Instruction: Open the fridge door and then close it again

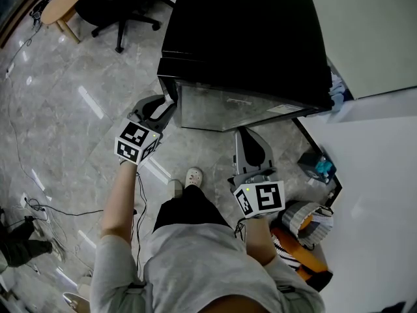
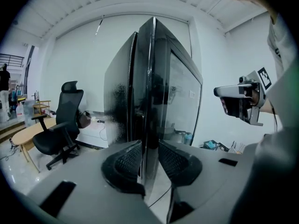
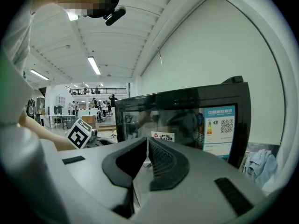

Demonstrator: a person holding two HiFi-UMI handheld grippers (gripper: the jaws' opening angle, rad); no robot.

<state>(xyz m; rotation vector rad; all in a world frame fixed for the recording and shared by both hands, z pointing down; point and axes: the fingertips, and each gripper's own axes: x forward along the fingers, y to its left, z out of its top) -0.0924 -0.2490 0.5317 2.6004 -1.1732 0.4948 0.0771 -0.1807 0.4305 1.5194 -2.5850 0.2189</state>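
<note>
1. Right tool [image 1: 246,134] is hovering just before the door [image 1: 234,106], jaws together, gripping nothing.
2. Left tool [image 1: 166,106] is pinching the door's left edge.
3. Black fridge [image 1: 247,38] is standing on the floor [image 1: 65,96], its glass door reflecting the room.
4. Open floor is stretching leftward; a chair [image 1: 120,5] is sitting well apart.

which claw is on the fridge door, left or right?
Left claw: the fridge door has its side edge between the jaws. Right claw hangs back from the door, jaws together, nothing in them.
</note>
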